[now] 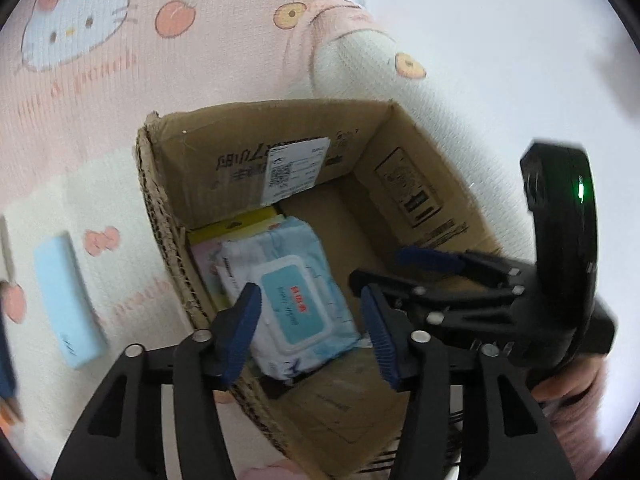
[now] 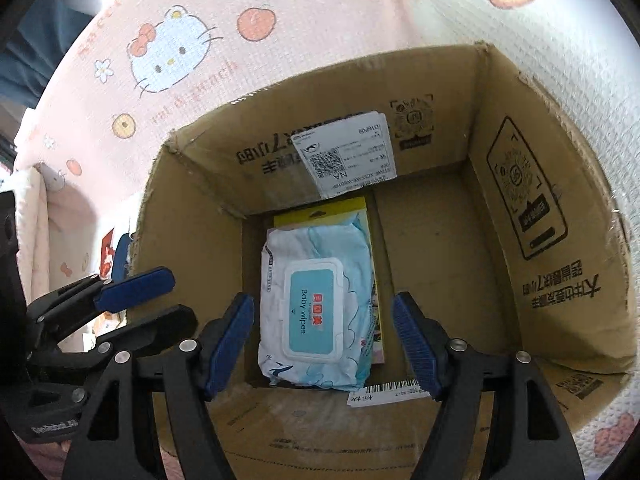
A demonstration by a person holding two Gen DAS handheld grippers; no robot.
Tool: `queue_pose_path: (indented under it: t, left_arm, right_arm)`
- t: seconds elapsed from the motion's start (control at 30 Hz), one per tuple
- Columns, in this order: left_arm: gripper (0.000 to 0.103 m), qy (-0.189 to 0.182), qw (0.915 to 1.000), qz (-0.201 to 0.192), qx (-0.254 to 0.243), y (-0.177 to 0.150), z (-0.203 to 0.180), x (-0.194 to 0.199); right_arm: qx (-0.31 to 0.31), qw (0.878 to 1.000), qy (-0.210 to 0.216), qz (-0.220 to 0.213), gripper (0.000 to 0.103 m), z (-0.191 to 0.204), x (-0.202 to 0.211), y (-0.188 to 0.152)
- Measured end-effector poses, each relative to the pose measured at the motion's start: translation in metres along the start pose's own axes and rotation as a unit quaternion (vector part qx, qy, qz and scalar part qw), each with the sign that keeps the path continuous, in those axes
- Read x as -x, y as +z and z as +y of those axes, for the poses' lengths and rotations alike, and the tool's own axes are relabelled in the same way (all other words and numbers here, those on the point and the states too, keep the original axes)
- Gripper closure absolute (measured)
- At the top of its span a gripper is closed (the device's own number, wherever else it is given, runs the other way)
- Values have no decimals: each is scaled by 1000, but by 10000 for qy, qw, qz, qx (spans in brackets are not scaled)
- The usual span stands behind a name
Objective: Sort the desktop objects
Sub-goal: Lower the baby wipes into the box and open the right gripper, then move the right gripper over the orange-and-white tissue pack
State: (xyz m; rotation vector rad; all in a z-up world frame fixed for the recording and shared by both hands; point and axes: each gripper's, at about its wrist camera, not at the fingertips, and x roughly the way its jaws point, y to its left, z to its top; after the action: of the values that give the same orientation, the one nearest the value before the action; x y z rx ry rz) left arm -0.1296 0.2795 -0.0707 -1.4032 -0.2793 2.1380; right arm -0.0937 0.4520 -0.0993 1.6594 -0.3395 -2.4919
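Note:
An open cardboard box [image 1: 224, 152] [image 2: 500, 216] stands on a pink Hello Kitty cloth. Inside lies a pack of baby wipes [image 1: 288, 292] [image 2: 316, 304] on top of a flat yellow-edged package [image 1: 232, 226] [image 2: 320, 210]. My left gripper [image 1: 310, 328] is open and empty above the box's near-left rim, over the wipes. My right gripper [image 2: 324, 344] is open and empty above the box, straddling the wipes without touching them. The right gripper also shows in the left wrist view [image 1: 384, 268], the left gripper in the right wrist view [image 2: 152, 296].
A light blue flat box [image 1: 68, 296] lies on the cloth left of the cardboard box. A red and blue item [image 2: 114, 256] shows past the box's left wall. A shipping label [image 2: 344, 156] is stuck on the box's far wall.

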Motion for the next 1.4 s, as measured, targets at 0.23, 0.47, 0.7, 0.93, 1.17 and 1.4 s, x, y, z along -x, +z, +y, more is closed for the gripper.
queue_pose_path:
  t: [0.23,0.47,0.7,0.93,1.17,1.4]
  left_arm:
    - [42,-645,9963,-341,445,3,9,25]
    - [41,-543,9920,-1118,-239,-5,-5,67]
    - [40,-613,9881,-1399,-185,-10,15,100]
    - [40,-519,9875,-1478,198,-31,73,132]
    - [40,67,9831,-1760,497,-64,137,167]
    - [40,699,9727,-1861,1193,-105,212,193]
  right_arm:
    - [-8,9990,-287,-349,32,13,27,5]
    - [169,9971,-346,-659,31,43,55,4]
    - [318,9956,-381,-799,30,76,65,6]
    - [717,9943,-388,-691,30,135,50,3]
    - [932,9937,312,-530,29,209,18,7]
    - [1478,9869,608,-229,27,279,-21,2]
